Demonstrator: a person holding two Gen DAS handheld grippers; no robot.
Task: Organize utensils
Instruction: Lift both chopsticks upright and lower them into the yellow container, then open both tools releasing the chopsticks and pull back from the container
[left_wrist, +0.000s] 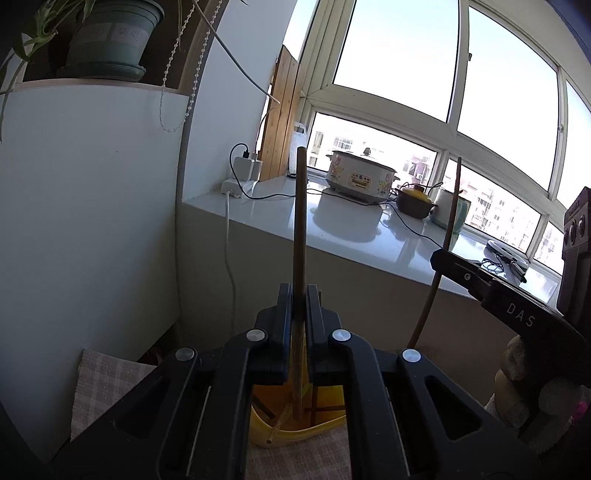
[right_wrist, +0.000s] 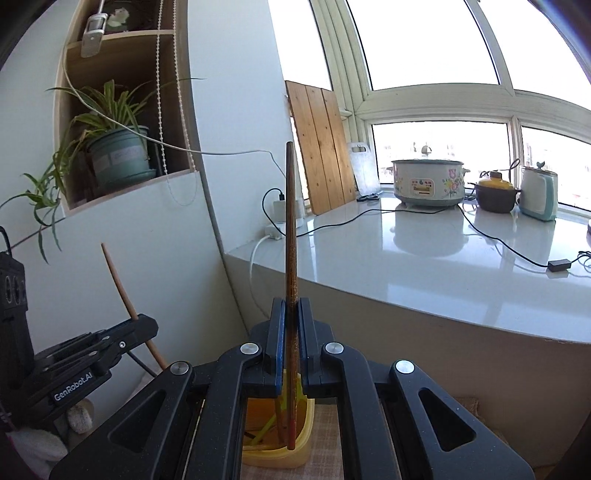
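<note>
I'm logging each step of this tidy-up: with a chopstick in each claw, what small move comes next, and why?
Probably lower and release. The right claw grips a dark wooden chopstick upright, its tip already inside the yellow plastic holder; the left claw holds its brown chopstick likewise.

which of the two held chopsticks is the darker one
The dark brown chopstick in the right hand-held gripper, with a reddish lower tip. The chopstick in the left hand-held gripper is paler tan in the right wrist view.
</note>
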